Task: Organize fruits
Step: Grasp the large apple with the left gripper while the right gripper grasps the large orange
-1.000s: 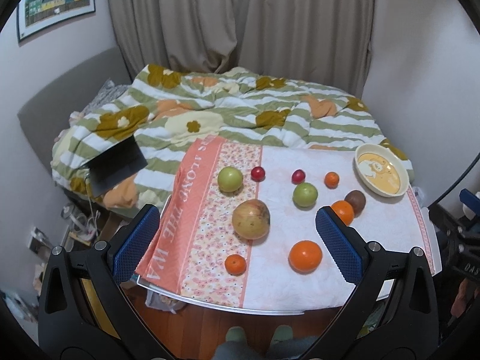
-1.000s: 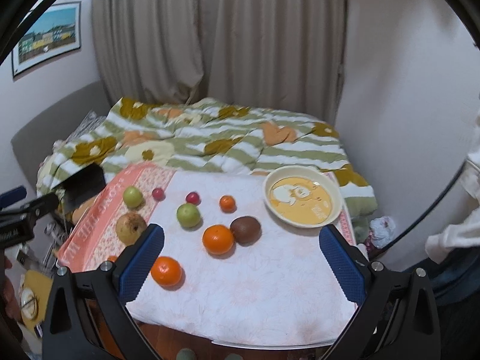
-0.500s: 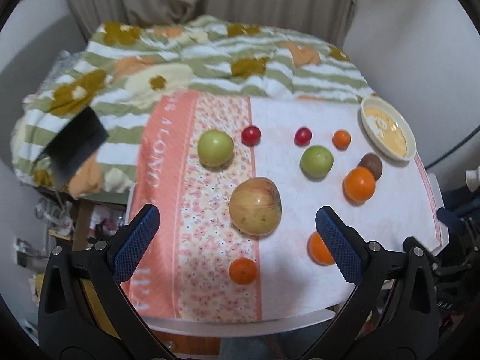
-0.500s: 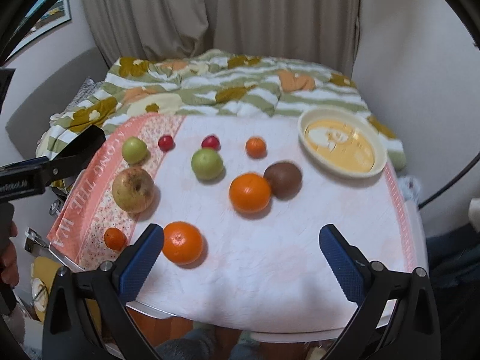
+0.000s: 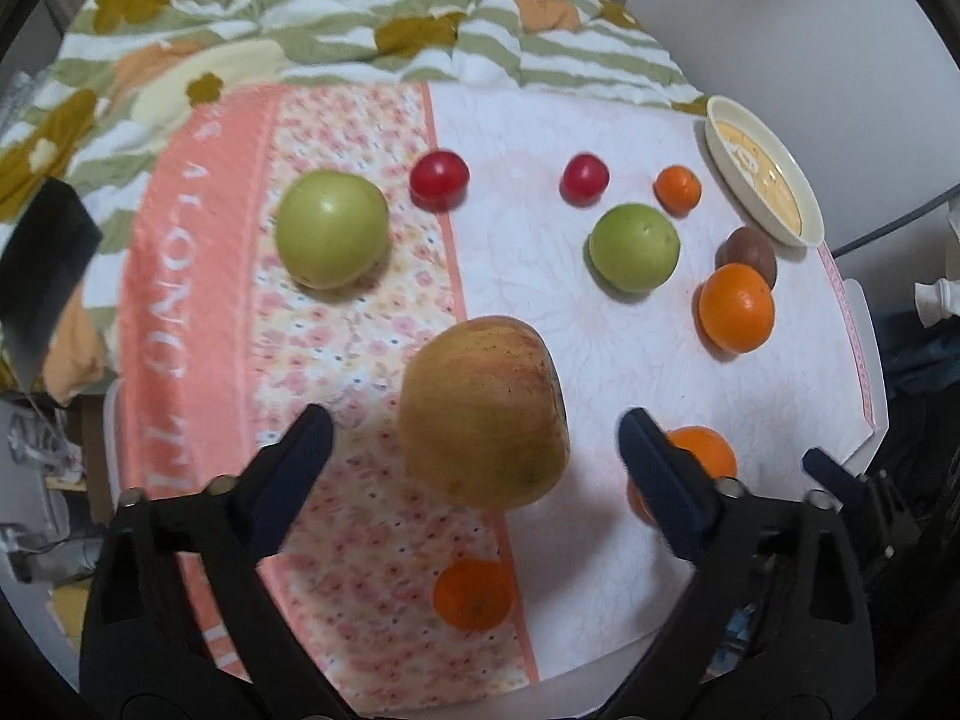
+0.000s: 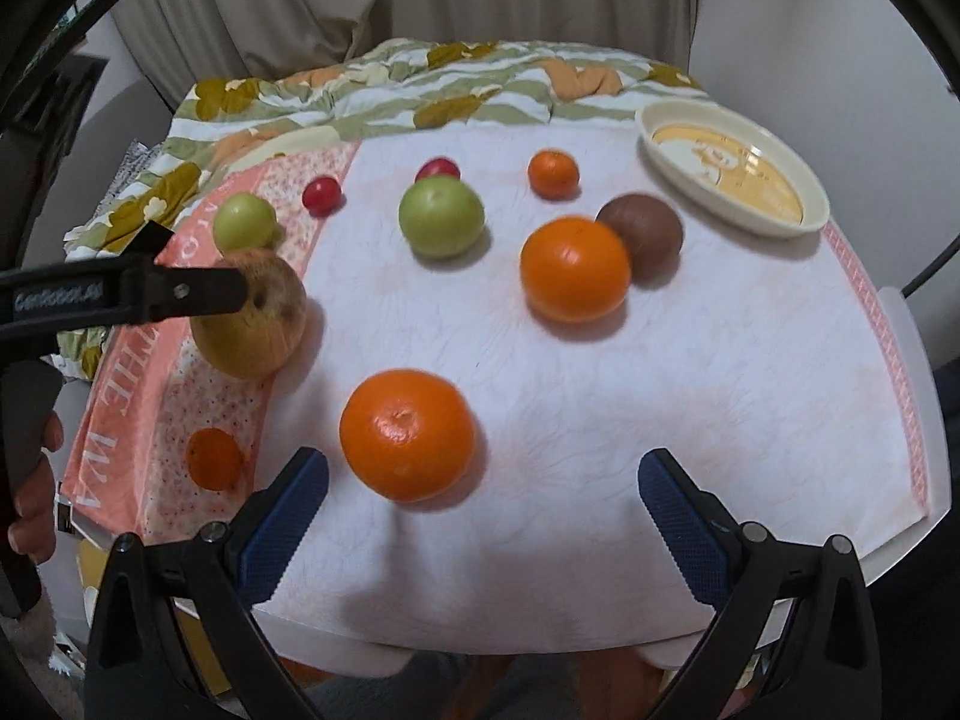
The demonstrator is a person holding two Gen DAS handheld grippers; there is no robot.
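Near left edge of desk (image 5: 864,324), big apple (image 5: 483,411) sits between wide-spread, just-closing left gripper (image 5: 474,438), untouched. Firm, heavy, smooth-skinned: grip across widest middle. Right gripper (image 6: 480,498) spread, empty, large orange (image 6: 407,433) just ahead.

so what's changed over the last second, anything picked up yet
Nothing is picked up yet. Both grippers have come down toward the table. The left gripper now straddles the big yellow apple, its jaws just starting to close, pads not touching it. The right gripper, open, has dropped toward the near orange. All the fruit and the empty bowl lie where they were.
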